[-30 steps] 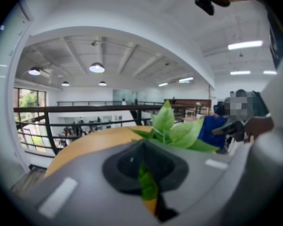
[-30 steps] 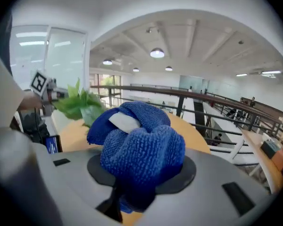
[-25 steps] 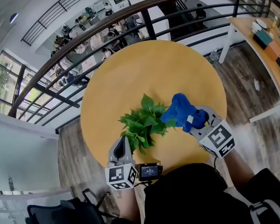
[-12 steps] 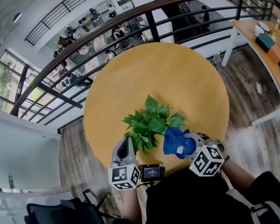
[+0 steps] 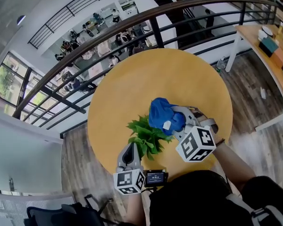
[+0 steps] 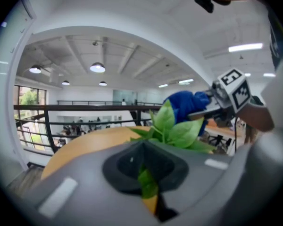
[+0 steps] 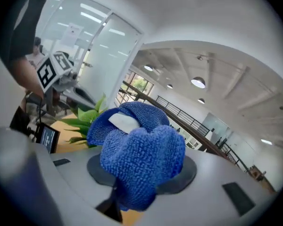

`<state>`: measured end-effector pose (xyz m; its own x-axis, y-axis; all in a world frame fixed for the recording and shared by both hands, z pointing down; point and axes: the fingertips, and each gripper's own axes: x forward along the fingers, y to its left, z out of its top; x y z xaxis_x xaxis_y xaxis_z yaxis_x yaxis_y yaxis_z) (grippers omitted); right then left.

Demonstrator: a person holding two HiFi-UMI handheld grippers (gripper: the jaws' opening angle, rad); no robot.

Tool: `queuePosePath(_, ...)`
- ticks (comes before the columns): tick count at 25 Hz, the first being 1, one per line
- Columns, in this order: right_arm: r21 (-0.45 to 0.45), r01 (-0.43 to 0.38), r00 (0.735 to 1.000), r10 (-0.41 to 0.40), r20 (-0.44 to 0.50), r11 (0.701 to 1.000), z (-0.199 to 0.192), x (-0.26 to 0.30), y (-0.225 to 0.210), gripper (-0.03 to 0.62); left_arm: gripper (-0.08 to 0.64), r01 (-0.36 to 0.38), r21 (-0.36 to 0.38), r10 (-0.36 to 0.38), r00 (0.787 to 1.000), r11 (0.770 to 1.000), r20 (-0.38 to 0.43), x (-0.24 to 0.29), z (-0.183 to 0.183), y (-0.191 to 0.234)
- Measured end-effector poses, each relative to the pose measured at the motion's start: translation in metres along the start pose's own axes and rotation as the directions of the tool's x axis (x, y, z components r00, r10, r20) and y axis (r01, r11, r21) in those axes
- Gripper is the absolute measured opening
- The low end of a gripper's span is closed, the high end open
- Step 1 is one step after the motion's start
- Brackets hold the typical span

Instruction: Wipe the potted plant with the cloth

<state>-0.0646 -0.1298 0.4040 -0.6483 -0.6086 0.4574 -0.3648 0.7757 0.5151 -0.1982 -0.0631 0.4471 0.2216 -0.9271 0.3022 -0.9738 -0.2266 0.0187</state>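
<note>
Holding station near the table's (image 5: 179, 79) front edge, the left gripper (image 5: 130, 147) points up into the foliage of the plant (image 5: 146, 136). In the left gripper view its jaws (image 6: 144, 173) are clenched together with a green leaf (image 6: 148, 186) pinched in the slit between them, and more leaves (image 6: 172, 126) rise just beyond. The pot is hidden under the foliage in every view. The right gripper (image 5: 175, 121) comes in from the right with its marker cube (image 5: 195, 143) tilted toward the camera. It is grasping a bunched blue microfibre cloth (image 5: 160, 112). The right gripper view shows the wad (image 7: 137, 149) squeezed between the jaws (image 7: 132, 187) and billowing out above them, with a white label (image 7: 122, 121) on its top fold. From the head view the cloth sits over the far right part of the plant's crown and overlaps the upper leaves. Whether it presses on them or sits just above them I cannot tell. The left gripper view has the cloth (image 6: 186, 105) directly behind the tallest leaves. The plant stands toward the front of the round yellow-wood table, whose far half is bare. A small screen (image 5: 155, 177) is mounted by the left gripper's cube. A dark curved railing (image 5: 132, 14) runs beyond the table, and a lower floor with people shows past it.
</note>
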Motion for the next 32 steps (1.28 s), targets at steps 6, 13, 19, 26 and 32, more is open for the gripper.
queuePosePath(6, -0.125, -0.072, 0.996, 0.065, -0.063, 0.99, -0.025, -0.016, 0.04, 0.167, -0.002, 0.002, -0.008, -0.002, 1.0, 1.0, 0.009, 0.003, -0.001, 0.008)
queuePosePath(13, -0.062, 0.014, 0.998, -0.018, -0.061, 0.998, -0.045, -0.068, 0.007, 0.169, -0.002, 0.003, -0.005, -0.003, 1.0, 1.0, -0.001, 0.004, 0.0, -0.004)
queuePosePath(19, -0.078, -0.052, 0.985, 0.063, 0.158, 0.996, 0.033, -0.042, 0.015, 0.169, -0.002, -0.001, -0.007, 0.001, 1.0, 1.0, -0.001, 0.002, 0.0, -0.005)
queuePosePath(26, -0.121, 0.022, 0.999, -0.017, 0.041, 0.992, 0.019, 0.019, 0.01, 0.169, -0.002, 0.001, -0.011, -0.001, 1.0, 1.0, 0.004, -0.004, -0.001, -0.005)
queuePosePath(32, 0.023, 0.15, 0.985, -0.152, 0.087, 0.988, 0.015, -0.017, -0.031, 0.169, -0.002, 0.008, -0.016, -0.008, 1.0, 1.0, 0.001, -0.001, -0.003, -0.005)
